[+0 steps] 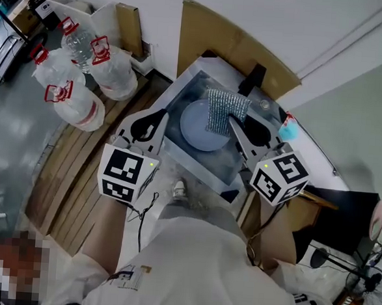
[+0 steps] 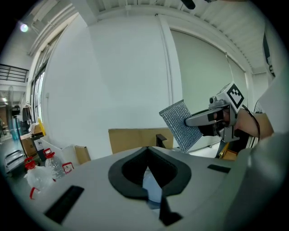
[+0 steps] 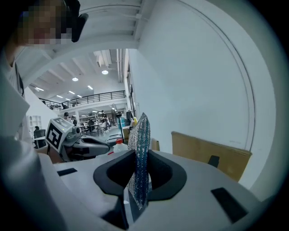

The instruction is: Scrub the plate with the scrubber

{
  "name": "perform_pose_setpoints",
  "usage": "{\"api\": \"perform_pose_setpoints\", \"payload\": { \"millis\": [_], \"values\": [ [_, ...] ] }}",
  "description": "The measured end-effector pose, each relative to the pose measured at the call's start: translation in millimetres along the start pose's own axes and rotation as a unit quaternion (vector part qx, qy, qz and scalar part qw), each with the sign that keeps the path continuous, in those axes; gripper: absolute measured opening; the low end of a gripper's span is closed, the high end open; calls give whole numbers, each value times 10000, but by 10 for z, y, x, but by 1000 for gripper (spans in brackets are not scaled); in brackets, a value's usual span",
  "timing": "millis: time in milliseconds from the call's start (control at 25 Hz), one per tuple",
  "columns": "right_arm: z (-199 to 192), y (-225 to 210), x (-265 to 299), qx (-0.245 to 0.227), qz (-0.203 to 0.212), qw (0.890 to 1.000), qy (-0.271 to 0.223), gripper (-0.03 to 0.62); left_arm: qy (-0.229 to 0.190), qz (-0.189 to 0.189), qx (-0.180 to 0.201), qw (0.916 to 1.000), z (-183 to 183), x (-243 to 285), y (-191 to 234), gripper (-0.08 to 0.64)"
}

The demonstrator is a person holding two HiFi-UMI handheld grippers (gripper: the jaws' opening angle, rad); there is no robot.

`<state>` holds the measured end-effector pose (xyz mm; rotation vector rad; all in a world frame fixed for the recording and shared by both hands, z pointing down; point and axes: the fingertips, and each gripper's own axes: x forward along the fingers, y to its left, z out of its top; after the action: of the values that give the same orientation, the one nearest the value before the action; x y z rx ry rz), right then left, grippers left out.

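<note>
Sink-side: the left gripper (image 1: 161, 117), jaws together, waits at the basin's (image 1: 185, 93) left rim. The right gripper (image 1: 234, 127), clamped on the scrubber (image 1: 225, 107), holds it edge-up over the far right part of the pale plate (image 1: 194, 130), which lies in the basin; contact cannot be told.

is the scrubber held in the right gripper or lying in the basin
Held: the right gripper is shut on the scrubber, its mesh standing between the jaws.
</note>
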<state>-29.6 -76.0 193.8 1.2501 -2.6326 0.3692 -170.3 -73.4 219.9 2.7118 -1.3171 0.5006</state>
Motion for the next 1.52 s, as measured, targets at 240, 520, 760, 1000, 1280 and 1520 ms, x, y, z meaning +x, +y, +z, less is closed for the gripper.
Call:
{"api": "perform_pose_setpoints", "payload": {
  "millis": [240, 520, 760, 1000, 1280, 1520],
  "values": [
    [-404, -339, 444, 406, 41, 9987, 321, 97, 671, 6, -53, 9977, -583, 599, 47, 17],
    [-1307, -694, 871, 734, 190, 9904, 1152, 97, 1444, -219, -653, 9871, -1453, 1221, -73, 17],
    [-2112, -983, 1181, 1028, 273, 9783, 1776, 97, 2019, -176, -965, 9745, -1975, 1602, -49, 17],
    [-2774, -1158, 1459, 1156, 361, 9659, 2287, 97, 2314, -263, -1665, 9581, -2411, 2079, 12, 17],
    [-3340, -1318, 1692, 1498, 402, 9508, 2681, 98, 2953, -481, -1585, 9409, -2865, 2498, -28, 17],
    [-3583, -1396, 1833, 1777, 463, 9450, 2706, 98, 3293, -90, -2109, 9203, -3194, 2609, 108, 20]
  ]
}}
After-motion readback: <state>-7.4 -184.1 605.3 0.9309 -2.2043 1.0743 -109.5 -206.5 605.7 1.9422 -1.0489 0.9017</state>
